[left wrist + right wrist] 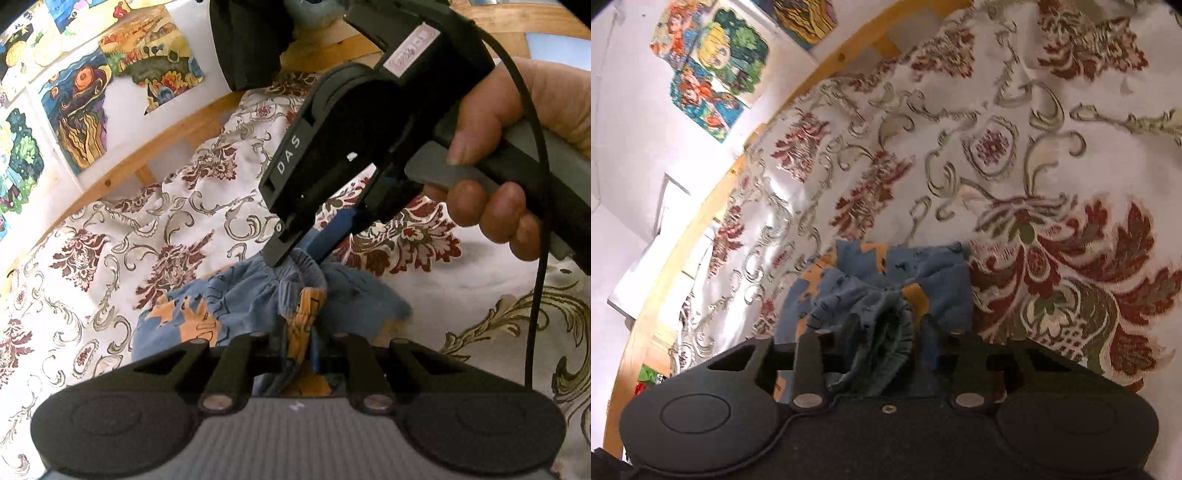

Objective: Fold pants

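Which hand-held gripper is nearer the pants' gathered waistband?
Right hand-held gripper: it pinches the waistband. Left hand-held gripper grips the pants just beside it.

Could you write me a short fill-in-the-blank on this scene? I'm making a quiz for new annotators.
1. Both tongs, left tongs and right tongs, are shut on the ____.
2. The pants are blue with ____ patches.
3. They lie on a floral ____.
4. Paintings hang on the ____.

Missing words: pants; orange; bedspread; wall
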A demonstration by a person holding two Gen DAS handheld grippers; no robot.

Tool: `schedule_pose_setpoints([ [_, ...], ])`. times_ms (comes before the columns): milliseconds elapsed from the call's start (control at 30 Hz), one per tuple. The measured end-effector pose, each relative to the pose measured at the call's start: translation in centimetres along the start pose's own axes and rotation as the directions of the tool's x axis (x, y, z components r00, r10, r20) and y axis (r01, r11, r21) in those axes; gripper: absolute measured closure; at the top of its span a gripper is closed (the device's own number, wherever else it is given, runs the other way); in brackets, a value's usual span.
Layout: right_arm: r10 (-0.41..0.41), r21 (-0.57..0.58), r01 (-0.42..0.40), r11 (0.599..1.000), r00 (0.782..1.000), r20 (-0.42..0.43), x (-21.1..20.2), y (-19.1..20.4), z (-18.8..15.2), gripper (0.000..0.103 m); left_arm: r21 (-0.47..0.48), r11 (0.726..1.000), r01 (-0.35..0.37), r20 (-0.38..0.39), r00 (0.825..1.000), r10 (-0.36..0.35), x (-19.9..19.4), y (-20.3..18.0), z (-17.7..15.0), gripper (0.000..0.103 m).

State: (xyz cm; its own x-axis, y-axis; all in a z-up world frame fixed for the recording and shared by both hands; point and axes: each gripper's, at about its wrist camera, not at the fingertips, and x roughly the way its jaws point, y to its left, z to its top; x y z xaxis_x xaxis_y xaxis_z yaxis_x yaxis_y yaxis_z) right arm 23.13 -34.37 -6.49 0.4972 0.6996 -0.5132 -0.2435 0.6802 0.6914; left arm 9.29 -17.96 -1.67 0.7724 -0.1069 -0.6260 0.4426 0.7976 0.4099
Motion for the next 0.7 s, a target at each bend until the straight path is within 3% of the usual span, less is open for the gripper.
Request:
schedule_pose_setpoints([
  [100, 0.006, 0.0, -0.006, 1.0, 1.0, 0.013, -0.2, 0.0, 0.1, 0.057, 0.0, 1.0, 0.0, 0.002, 1.0, 0.0, -0.4, -0.2, -0.1, 0.089],
  [233, 0.003, 0.024, -0.003, 1.0, 1.0, -0.014, 0.8, -0.4, 0.1, 0.059, 0.004, 1.0, 0.002, -0.001, 1.0, -0.002, -0.4, -0.2, -0.2, 0.089],
  [300, 0.019, 0.035, -0.019, 0.999, 1.0, -0.021, 1.1, -0.4, 0.0, 0.078, -0.001, 1.0, 0.003, -0.004, 1.0, -0.003, -0.3, -0.1, -0.1, 0.089],
  [400, 0.016, 0.012, -0.016, 1.0, 1.0, -0.009, 0.7, 0.1, 0.0, 0.09, -0.001, 1.0, -0.001, 0.005, 1.0, 0.001, -0.5, 0.0, 0.0, 0.089],
  [700, -0.013, -0.096, 0.018, 0.995, 0.999, 0.049, -2.9, 1.3, 0.4, 0.093, 0.019, 1.0, 0.019, 0.071, 0.997, -0.02, -1.9, -1.0, 1.1, 0.089],
])
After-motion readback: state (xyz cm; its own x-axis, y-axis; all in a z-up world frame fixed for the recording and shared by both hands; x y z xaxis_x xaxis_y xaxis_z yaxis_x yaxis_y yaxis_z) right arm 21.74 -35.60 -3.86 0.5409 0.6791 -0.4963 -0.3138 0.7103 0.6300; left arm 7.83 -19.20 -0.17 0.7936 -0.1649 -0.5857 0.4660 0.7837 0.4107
